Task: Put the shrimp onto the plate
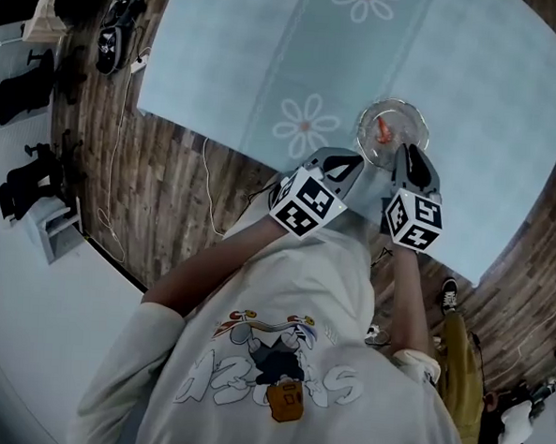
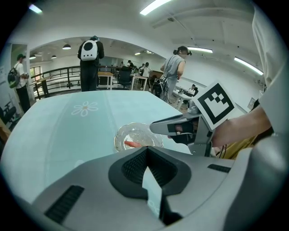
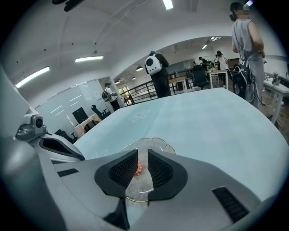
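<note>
Head view is showing a light blue table [image 1: 260, 56] with a clear glass plate [image 1: 418, 119] sitting near its closer edge. The shrimp [image 1: 384, 131] is lying on that plate. The left gripper [image 1: 357, 160] is hovering just beside the plate's near rim, and the right gripper [image 1: 406, 152] is pointing over that rim, close to the shrimp but not touching it.

Left gripper view is showing the left gripper [image 2: 146, 151] with its jaw tips meeting and nothing pinched between them. Beyond it the shrimp [image 2: 132, 144] is resting on the plate [image 2: 121, 135], with the right gripper [image 2: 156, 128] reaching in above the rim.

Right gripper view is showing the right gripper [image 3: 139, 155] with its jaws sitting slightly apart and gripping nothing. Through the narrow gap the shrimp [image 3: 138, 168] is showing on the plate [image 3: 166, 146] below.
</note>
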The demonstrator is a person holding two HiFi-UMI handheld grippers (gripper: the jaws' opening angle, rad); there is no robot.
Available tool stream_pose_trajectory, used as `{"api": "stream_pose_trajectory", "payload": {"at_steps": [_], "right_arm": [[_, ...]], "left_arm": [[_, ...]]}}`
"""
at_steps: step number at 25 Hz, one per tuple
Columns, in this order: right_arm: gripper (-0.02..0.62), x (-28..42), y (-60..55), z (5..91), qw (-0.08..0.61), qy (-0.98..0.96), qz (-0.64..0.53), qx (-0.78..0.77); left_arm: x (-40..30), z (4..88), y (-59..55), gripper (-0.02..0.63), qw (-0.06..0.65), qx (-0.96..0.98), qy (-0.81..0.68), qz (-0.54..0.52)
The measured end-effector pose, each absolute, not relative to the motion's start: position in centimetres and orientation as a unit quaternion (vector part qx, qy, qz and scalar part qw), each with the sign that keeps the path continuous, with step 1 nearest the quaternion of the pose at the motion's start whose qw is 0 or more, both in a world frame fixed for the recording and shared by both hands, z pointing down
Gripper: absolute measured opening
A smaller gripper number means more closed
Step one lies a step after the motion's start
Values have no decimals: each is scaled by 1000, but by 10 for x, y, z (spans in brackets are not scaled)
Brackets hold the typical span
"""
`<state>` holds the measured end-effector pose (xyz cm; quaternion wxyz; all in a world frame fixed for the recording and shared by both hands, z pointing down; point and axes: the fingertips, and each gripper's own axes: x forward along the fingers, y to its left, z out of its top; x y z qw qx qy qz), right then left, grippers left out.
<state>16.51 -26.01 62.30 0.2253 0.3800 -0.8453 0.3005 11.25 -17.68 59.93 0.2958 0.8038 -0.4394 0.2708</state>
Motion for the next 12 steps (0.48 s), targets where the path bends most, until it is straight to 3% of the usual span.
{"api": "stream_pose_trajectory", "payload": {"at_steps": [12], "right_arm": [[48, 202, -240, 606, 176, -831, 303, 431]], "left_arm": [[137, 594, -169, 3, 268, 836, -385, 285]]}}
